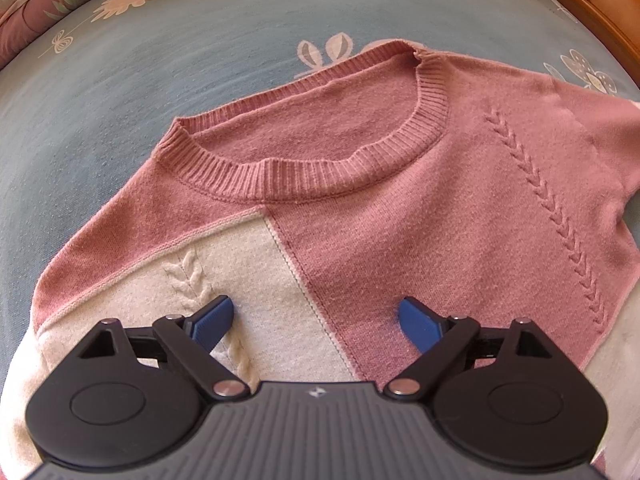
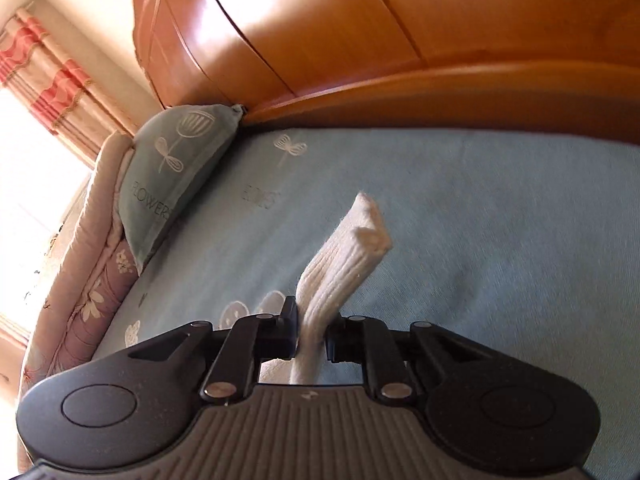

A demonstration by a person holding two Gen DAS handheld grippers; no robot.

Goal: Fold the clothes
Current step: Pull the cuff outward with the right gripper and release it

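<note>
A pink and cream knit sweater [image 1: 360, 200] lies flat on the bed, neckline away from me. My left gripper [image 1: 316, 322] hangs open just over its chest, blue pads [image 1: 212, 320] spread wide across the seam between cream and pink, nothing between them. In the right wrist view my right gripper [image 2: 312, 334] is shut on a cream ribbed cuff [image 2: 348, 256], which sticks up from between the jaws, lifted above the bed. The rest of that sleeve is hidden below the gripper.
The bed has a pale blue flowered sheet [image 1: 160, 80]. A wooden headboard [image 2: 400, 60] rises behind it. A blue pillow [image 2: 172, 176] and a pink quilt [image 2: 92, 240] lie along the bed's edge by a curtained window [image 2: 36, 148].
</note>
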